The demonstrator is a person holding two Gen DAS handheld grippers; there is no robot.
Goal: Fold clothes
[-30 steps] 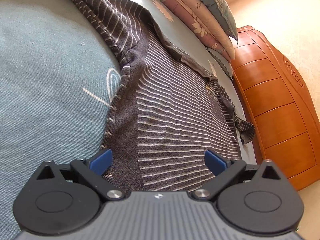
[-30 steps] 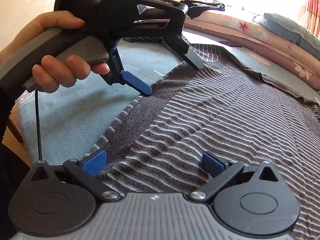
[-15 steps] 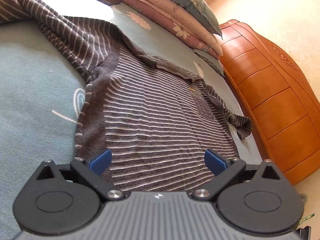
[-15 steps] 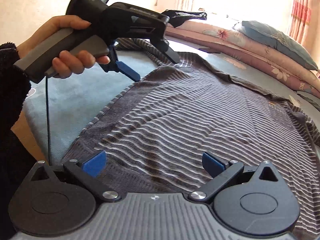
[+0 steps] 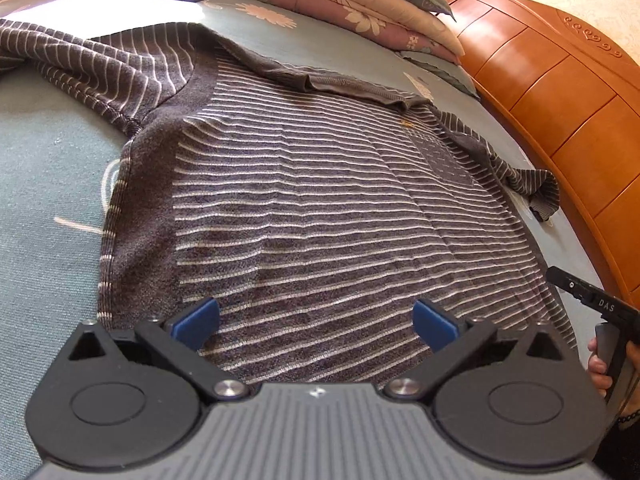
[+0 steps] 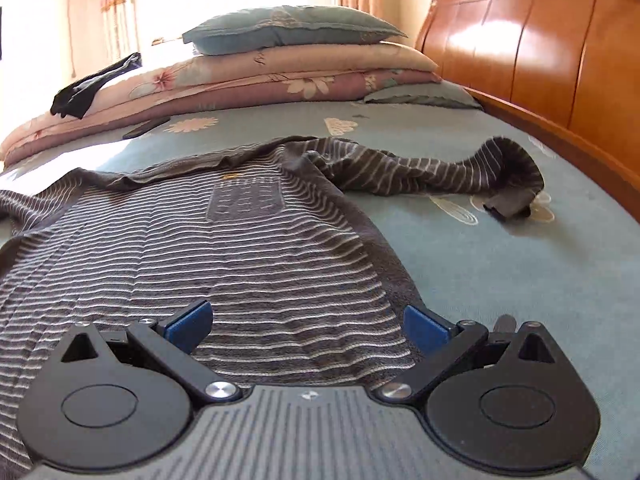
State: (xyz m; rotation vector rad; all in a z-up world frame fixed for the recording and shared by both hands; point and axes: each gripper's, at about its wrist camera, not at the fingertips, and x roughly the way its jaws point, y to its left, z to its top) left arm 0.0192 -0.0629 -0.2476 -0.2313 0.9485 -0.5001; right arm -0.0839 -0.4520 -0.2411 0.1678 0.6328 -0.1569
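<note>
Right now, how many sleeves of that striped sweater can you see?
2. One sleeve stretches right toward the wooden headboard; the other sleeve lies bunched at far left. Both grippers hover open.

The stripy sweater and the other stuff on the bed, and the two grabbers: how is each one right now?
Sweater: spread flat on the bed, unfolded.
Right sleeve: stretched out sideways, cuff crumpled.
Left sleeve: bunched and wrinkled.
Quilts: folded, stacked.
Pillow: lying on top of the quilts.
Left gripper: open, holding nothing.
Right gripper: open, holding nothing.
</note>
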